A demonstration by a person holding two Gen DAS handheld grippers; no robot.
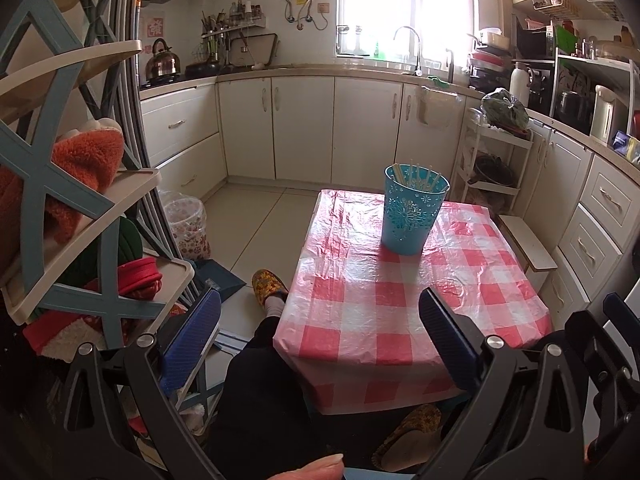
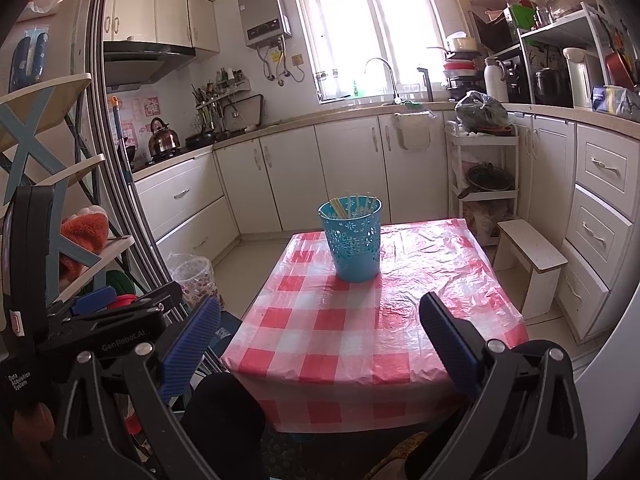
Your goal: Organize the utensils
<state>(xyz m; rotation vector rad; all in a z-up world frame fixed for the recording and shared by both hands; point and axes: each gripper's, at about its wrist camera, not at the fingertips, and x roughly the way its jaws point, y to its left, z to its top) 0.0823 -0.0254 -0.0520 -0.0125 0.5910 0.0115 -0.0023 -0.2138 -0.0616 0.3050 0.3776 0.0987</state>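
You sit in a small kitchen, white cabinets [image 2: 348,168] wrapping the far wall and the right side under a bright window [image 2: 372,20]. A shelf rack [image 1: 60,200] with blue cross braces crowds your left, an orange fleece cloth [image 1: 80,176] stuffed onto one of its shelves.

In front of your knees stands a low table [image 2: 320,344] under a red-and-white checked plastic cloth, wrinkled and shining in the window light. A small white stool [image 2: 532,260] stands just beside the table's right edge, and a floral-patterned bin [image 2: 196,276] sits on the tiled floor to the table's left.

Your left gripper [image 1: 320,344] hangs over the near left corner of the table with its blue-padded fingers spread wide and nothing between them. Your right gripper [image 2: 320,344] is raised over the near edge of the table, likewise spread wide and empty. In the right wrist view, the body of your left gripper shows at the lower left, beside the rack.

On the far half of the table stands a turquoise cup [image 2: 354,240] with cut-out flower patterns, upright and well apart from both grippers. Pale chopsticks [image 2: 350,206] stand inside it, leaning against the rim, their tips just clear of the top. I cannot tell how many there are.

Your yellow patterned slipper [image 1: 268,286] rests on the floor left of the table, and a fingertip [image 1: 320,466] shows at the bottom edge of the left wrist view.
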